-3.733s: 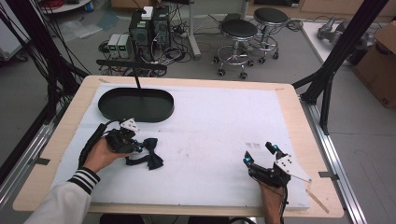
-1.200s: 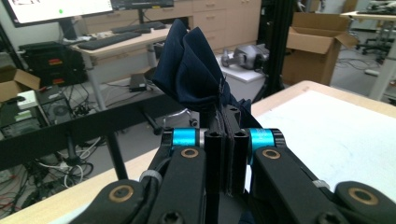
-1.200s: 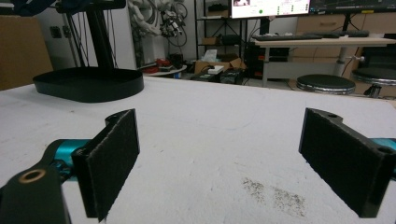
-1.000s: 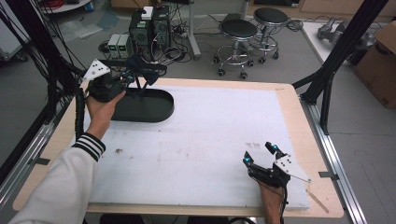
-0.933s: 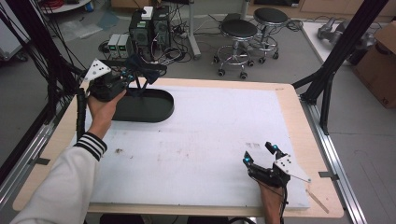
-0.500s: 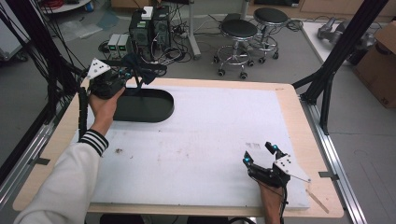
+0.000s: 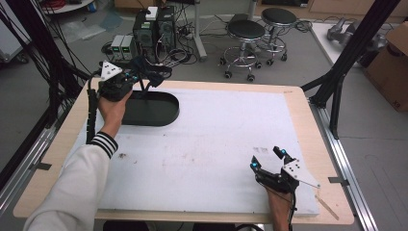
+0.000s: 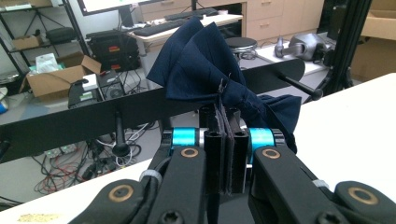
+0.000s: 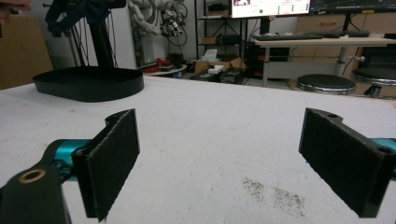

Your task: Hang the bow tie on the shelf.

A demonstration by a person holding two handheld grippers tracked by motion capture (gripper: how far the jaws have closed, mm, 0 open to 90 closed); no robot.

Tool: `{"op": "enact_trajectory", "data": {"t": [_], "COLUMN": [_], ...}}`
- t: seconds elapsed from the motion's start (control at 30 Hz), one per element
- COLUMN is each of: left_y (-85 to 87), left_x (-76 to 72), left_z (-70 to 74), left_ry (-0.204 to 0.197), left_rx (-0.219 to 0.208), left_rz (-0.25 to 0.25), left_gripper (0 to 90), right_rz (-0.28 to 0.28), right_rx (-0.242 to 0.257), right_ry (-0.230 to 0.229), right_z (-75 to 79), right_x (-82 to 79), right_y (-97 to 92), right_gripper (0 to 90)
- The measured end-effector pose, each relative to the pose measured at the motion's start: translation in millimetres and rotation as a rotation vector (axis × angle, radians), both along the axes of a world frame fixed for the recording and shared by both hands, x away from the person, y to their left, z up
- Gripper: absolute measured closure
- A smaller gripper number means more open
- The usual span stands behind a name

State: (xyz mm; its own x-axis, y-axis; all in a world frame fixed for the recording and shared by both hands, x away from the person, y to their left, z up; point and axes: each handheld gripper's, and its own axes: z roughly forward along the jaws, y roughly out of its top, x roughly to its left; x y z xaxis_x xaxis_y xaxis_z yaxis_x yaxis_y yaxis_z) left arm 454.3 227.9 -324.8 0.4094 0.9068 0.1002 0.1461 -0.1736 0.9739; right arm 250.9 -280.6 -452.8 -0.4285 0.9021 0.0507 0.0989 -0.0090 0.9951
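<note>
My left gripper (image 7: 136,77) is raised at the table's far left, shut on a navy bow tie (image 7: 146,73). In the left gripper view the jaws pinch the bow tie (image 8: 205,60) at its knot, and it hangs right at the black crossbar (image 8: 93,119) of a stand. That stand rises from a black oval base (image 7: 154,108), which also lies far off in the right gripper view (image 9: 88,83). At the near right my right gripper (image 7: 267,158) rests low on the white mat, open, with bare mat between its pads (image 9: 112,154).
The white mat (image 7: 216,130) covers the wooden table and carries a dark stain (image 7: 262,150) near the right gripper. A thin wooden stick (image 7: 329,207) lies at the near right corner. Stools (image 7: 245,31), computers (image 7: 154,26) and a cardboard box (image 7: 392,67) stand beyond the table.
My left gripper has lifted the bow tie from the mat near the base up to the stand's crossbar, then edged slightly along it. The right gripper has stayed still.
</note>
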Motion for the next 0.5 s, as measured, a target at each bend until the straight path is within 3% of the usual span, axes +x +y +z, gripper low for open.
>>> {"op": "enact_trajectory", "data": {"t": [0.13, 0.5], "left_y": [-1.3, -1.9], "left_x": [2.0, 9.8], "left_z": [-2.6, -11.0], "left_ry": [0.007, 0.027], "left_rx": [0.021, 0.027], "left_rz": [0.010, 0.029], "left_gripper": [88.3, 88.2], "right_rz": [0.001, 0.002], "right_rx": [0.000, -0.001], "right_ry": [0.000, 0.000], "right_z": [0.0, 0.0], "right_x": [0.2, 0.2], "right_y": [0.0, -0.1], "right_gripper": [11.3, 11.3]}}
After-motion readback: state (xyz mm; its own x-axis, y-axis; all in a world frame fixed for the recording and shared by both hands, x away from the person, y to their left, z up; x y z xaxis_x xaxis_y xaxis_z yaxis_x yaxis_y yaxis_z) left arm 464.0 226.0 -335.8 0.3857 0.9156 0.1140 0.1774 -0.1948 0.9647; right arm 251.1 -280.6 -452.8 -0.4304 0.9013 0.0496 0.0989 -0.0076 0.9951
